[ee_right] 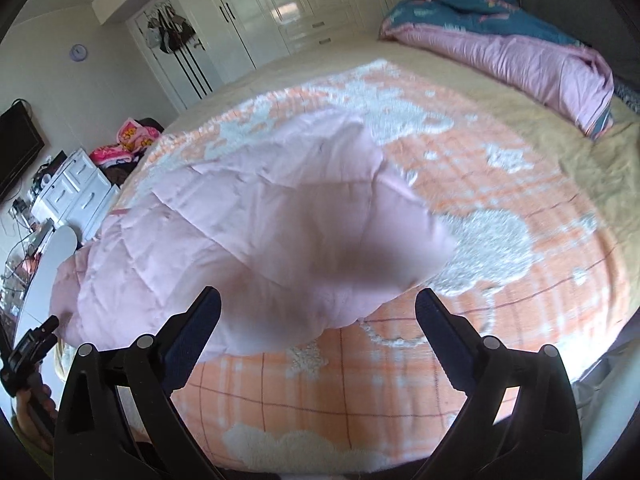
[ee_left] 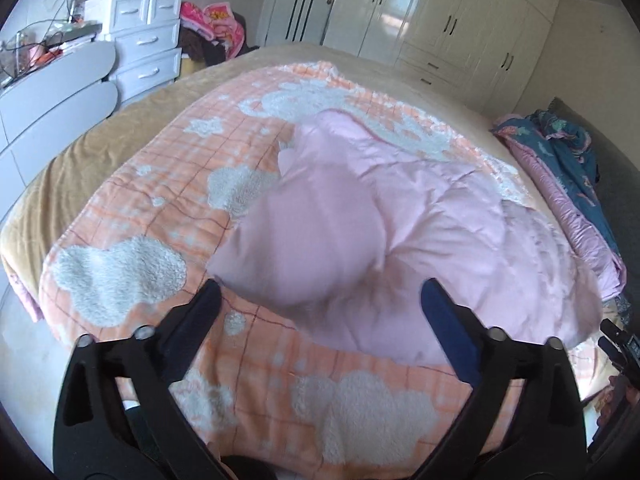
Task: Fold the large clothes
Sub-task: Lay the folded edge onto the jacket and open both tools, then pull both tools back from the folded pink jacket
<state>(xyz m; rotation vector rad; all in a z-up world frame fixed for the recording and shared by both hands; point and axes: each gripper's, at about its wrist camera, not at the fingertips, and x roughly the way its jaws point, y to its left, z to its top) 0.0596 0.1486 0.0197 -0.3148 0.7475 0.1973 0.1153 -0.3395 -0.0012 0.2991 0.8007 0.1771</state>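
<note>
In the left wrist view, the left gripper (ee_left: pixel 320 292) is hovering with jaws wide and empty over the pale pink quilted padded garment (ee_left: pixel 400 208), lying rumpled on the orange plaid blanket with white fleecy clouds (ee_left: pixel 120 268) covering the bed; folding seems barely begun. In the right wrist view, the right gripper (ee_right: pixel 318 302) is likewise gaping empty above it, so next each probably needs an edge to pinch.
</note>
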